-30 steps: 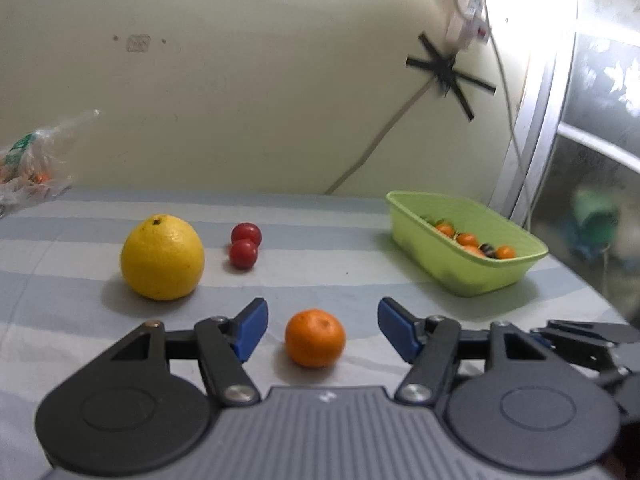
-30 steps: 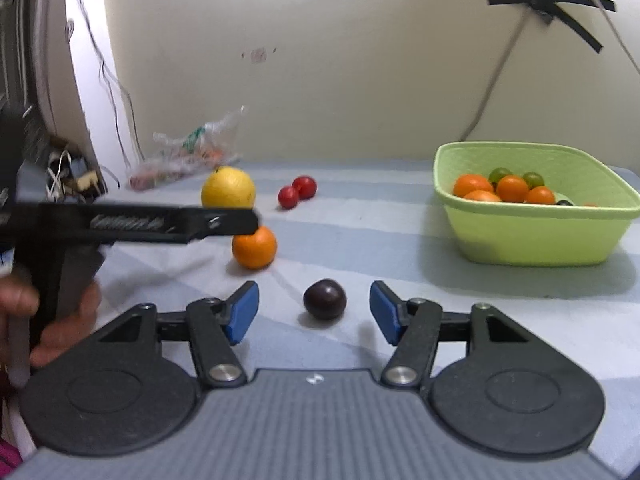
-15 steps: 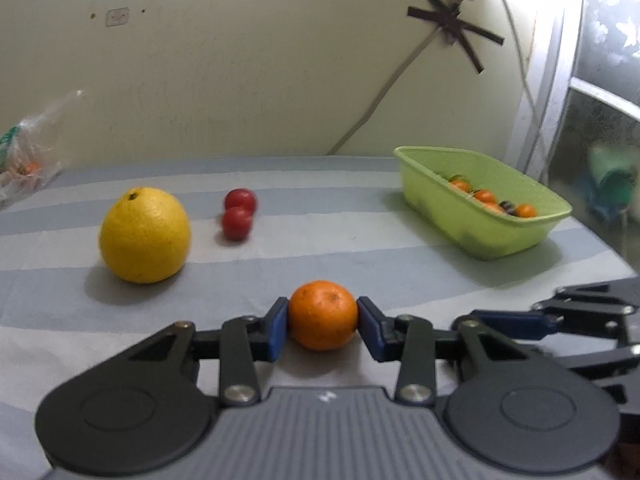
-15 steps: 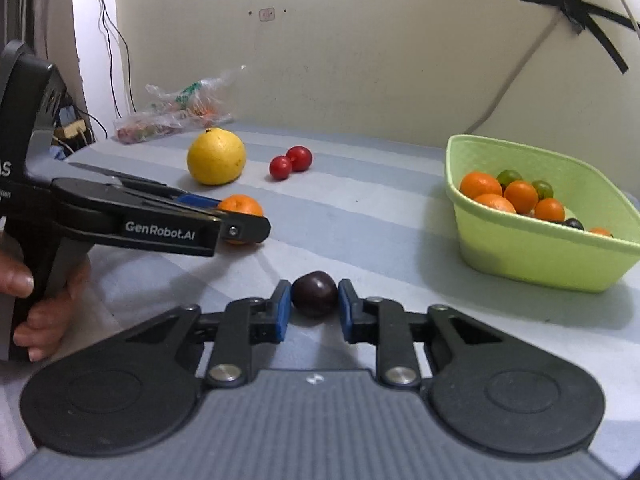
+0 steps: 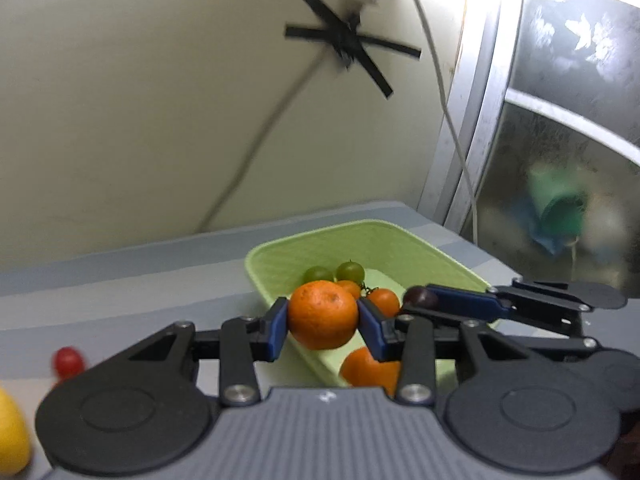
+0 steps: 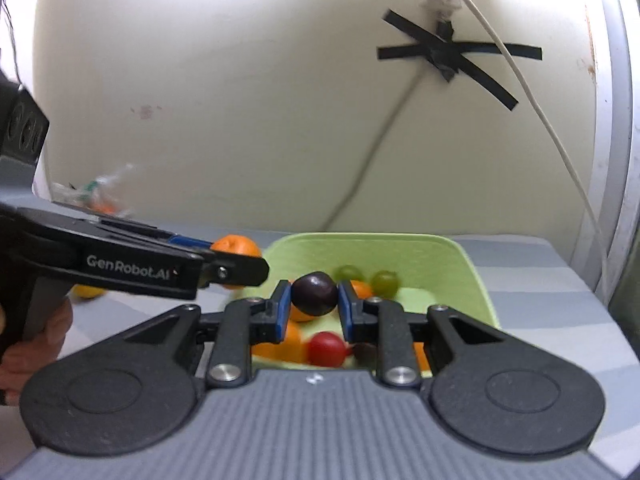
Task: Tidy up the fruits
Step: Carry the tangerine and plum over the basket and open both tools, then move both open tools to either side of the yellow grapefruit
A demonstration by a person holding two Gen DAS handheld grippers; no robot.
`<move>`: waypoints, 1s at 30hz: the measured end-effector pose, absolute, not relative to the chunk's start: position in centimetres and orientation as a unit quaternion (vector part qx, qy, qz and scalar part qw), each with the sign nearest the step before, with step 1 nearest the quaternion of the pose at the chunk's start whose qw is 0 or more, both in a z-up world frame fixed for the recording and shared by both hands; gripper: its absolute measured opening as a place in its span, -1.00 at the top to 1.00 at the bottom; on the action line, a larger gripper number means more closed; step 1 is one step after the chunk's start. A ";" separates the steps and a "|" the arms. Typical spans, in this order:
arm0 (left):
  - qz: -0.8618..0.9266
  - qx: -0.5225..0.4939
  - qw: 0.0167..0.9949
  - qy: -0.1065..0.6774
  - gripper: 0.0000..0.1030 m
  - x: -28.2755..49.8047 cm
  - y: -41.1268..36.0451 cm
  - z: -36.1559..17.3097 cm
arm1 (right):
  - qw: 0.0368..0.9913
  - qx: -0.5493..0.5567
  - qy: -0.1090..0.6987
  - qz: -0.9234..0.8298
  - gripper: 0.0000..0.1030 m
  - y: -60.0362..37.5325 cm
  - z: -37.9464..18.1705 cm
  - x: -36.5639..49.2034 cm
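My left gripper is shut on an orange mandarin and holds it above the near left rim of the green basket. My right gripper is shut on a dark purple plum and holds it over the green basket. The basket holds several small oranges, green grapes and a red cherry tomato. Each gripper shows in the other's view: the right gripper with the plum comes in from the right, the left gripper with the mandarin from the left.
A red cherry tomato and a yellow citrus lie on the striped cloth at the left. A plastic bag lies at the far left by the wall. A cable hangs down the wall behind the basket.
Both grippers have lifted their fruit off the cloth and carried it to the right, up over the green basket. Both stay shut on their fruit.
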State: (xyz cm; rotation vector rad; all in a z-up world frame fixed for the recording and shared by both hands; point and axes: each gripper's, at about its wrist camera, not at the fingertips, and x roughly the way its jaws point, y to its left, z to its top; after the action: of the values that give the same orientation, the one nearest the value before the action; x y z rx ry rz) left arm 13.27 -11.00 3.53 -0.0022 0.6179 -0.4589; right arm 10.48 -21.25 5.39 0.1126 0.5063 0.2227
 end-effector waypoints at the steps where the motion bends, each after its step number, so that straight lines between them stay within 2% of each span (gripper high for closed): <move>1: -0.222 0.004 0.928 0.299 0.28 13.8 -11.5 3.2 | 0.960 0.049 0.255 0.109 0.46 -21.3 4.9 11.0; 3: -0.221 0.019 0.927 0.303 0.24 14.4 -12.4 2.7 | 0.958 0.046 0.263 0.108 0.44 -21.6 3.9 11.6; 5: -0.224 0.027 0.925 0.306 0.05 14.7 -13.0 2.4 | 0.955 0.050 0.272 0.107 0.40 -21.7 3.0 11.9; 6: -0.223 0.032 0.926 0.302 -0.01 14.5 -13.3 2.3 | 0.955 0.054 0.273 0.104 0.25 -21.6 2.9 12.0; 8: -0.220 0.038 0.931 0.289 -0.01 13.6 -13.4 2.4 | 0.957 0.060 0.263 0.103 0.10 -22.0 3.1 11.6; 14: -0.200 -0.002 0.944 0.264 -0.02 10.6 -10.5 4.9 | 0.963 0.086 0.239 0.089 0.10 -22.3 4.1 9.7; 20: -0.166 -0.012 0.956 0.243 -0.07 5.8 -5.7 5.5 | 0.954 0.157 0.230 0.114 0.10 -22.6 6.5 8.6; 23: -0.145 -0.024 0.957 0.249 -0.07 4.1 -2.8 5.4 | 0.943 0.184 0.238 0.141 0.10 -22.5 9.5 10.1; 26: -0.117 -0.047 0.962 0.243 -0.07 2.3 0.9 6.1 | 0.941 0.181 0.235 0.164 0.11 -22.3 15.0 12.9; 30: -0.056 -0.081 0.971 0.218 -0.07 0.0 7.1 7.2 | 0.952 0.149 0.193 0.184 0.10 -20.9 22.4 15.1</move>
State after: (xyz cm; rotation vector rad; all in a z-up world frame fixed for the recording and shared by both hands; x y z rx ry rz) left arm -0.04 7.12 7.25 -0.1628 0.4411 -0.1139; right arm 15.06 -20.91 22.36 0.3031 0.3933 0.3742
